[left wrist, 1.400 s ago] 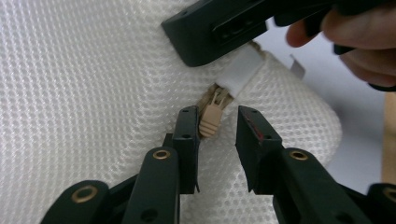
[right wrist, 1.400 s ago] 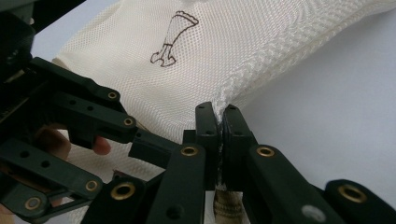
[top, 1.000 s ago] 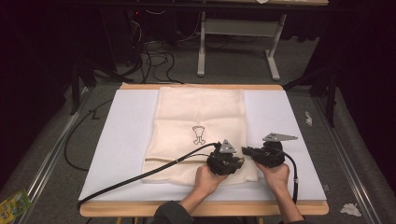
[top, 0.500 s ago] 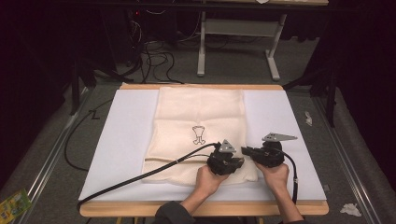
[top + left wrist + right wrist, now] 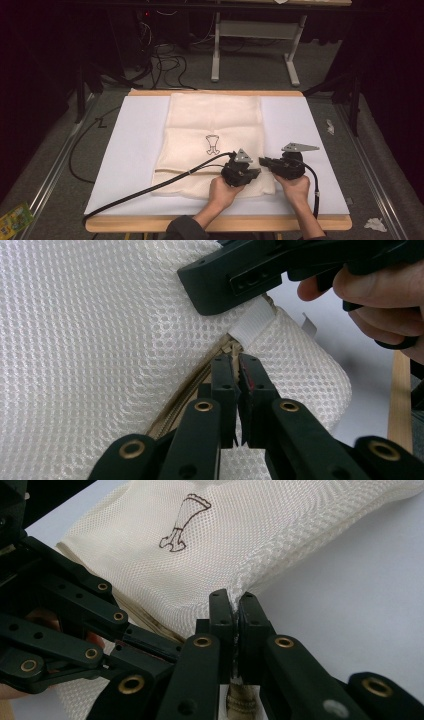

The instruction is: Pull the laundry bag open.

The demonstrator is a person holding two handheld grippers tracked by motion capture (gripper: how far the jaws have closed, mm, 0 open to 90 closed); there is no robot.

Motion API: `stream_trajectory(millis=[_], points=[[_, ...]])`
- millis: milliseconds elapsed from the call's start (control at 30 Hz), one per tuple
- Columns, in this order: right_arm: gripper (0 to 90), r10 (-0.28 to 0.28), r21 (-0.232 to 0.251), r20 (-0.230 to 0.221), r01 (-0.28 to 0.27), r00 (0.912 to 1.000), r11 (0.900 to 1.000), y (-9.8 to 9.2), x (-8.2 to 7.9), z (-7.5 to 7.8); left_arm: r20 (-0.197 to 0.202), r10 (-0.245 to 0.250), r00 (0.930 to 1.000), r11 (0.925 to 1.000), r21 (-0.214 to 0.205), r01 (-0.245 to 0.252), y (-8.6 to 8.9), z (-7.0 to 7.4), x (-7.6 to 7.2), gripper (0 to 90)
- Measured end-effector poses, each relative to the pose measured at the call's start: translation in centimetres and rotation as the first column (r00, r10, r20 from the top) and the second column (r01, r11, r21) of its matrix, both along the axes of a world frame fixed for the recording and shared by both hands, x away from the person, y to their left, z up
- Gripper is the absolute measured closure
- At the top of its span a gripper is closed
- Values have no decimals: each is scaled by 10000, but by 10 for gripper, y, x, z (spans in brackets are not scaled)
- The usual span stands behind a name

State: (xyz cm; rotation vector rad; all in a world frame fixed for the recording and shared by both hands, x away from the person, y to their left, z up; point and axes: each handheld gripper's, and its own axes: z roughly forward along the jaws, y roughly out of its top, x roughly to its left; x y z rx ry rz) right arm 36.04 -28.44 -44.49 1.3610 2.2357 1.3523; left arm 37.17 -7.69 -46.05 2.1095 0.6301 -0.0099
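Near the zip (image 5: 220,352) at its front corner, a soft, light mesh bag (image 5: 215,125) is pinched by the left gripper (image 5: 235,360), whose jaws have just been closing on the zip pull, and the right gripper (image 5: 235,602), clamped on the corner tab.

A sheet (image 5: 130,150) covers the bench (image 5: 215,223). A mesh bag (image 5: 215,125) lies on the sheet, about midway across, reaching from the far edge toward the near edge. A small drawing (image 5: 213,144) sits at the bag's middle. The left gripper (image 5: 245,172) rests on the bag's near right corner, at the zipper (image 5: 190,395) along the near edge. The right gripper (image 5: 267,164) is just right of it, at the bag's right edge. The left gripper's cable (image 5: 150,190) runs leftward across the bag and sheet to the bench's near left corner.
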Motion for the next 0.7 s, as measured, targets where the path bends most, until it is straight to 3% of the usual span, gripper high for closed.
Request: stream_trajectory(millis=[267, 700], points=[[886, 5, -65, 86, -5, 10000, 10000, 0, -2, -1, 288, -97, 9995, 9997, 229, 90, 3, 5, -2, 868], [887, 119, -160, 205, -116, 9997, 9998, 1, -3, 1, 375, -174, 9991, 9992, 364, 160, 6, 10, -1, 869]])
